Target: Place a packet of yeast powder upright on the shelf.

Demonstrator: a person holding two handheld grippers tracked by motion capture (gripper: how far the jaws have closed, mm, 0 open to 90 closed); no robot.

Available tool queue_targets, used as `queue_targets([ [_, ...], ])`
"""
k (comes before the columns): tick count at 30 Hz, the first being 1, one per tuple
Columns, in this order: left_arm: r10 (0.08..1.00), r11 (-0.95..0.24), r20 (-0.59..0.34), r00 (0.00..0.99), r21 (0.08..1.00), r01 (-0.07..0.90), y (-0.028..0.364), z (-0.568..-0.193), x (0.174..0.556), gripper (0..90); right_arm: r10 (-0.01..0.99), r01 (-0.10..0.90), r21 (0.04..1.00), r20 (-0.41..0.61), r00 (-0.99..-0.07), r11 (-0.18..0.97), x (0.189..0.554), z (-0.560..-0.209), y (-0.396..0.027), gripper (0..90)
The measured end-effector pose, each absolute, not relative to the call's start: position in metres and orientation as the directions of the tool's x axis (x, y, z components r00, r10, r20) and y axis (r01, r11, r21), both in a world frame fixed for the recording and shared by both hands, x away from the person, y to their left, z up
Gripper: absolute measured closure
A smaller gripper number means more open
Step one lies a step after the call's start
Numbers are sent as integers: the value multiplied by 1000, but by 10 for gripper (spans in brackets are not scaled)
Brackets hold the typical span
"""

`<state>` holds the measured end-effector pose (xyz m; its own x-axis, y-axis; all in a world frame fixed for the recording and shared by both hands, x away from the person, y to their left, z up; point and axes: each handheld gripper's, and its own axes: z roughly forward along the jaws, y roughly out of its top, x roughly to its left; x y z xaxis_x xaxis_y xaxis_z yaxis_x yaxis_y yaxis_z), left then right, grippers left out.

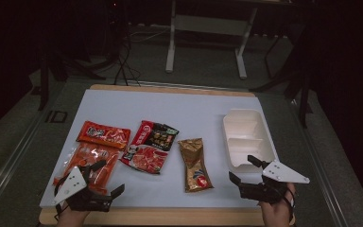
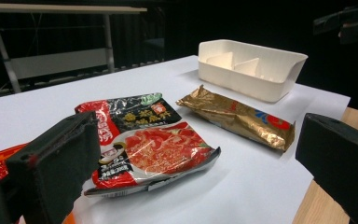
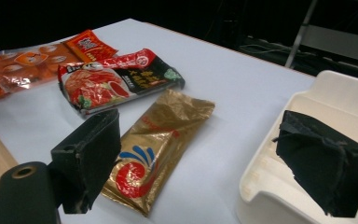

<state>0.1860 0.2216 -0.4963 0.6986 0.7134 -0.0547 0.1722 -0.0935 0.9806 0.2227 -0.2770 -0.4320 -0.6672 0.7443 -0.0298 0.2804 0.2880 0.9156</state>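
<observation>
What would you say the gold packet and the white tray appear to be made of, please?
The gold packet looks like metallised plastic film or foil: it is shiny, crinkled and catches highlights along its creases. The white tray seems to be moulded plastic or pressed pulp, with a matt, smooth finish, rounded corners and thin dividing walls; the look leaves open which.

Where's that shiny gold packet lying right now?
In the high view the gold packet lies flat on the white table, right of centre, between the red-and-black packet and the white divided tray, touching neither.
</observation>
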Motion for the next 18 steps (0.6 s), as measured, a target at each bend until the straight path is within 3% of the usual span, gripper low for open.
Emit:
queue_targets([
  [18, 711, -92, -69, 700, 977, 190, 222, -498, 187, 3, 709, 241, 921, -53, -703, 307, 251, -401, -250, 109],
])
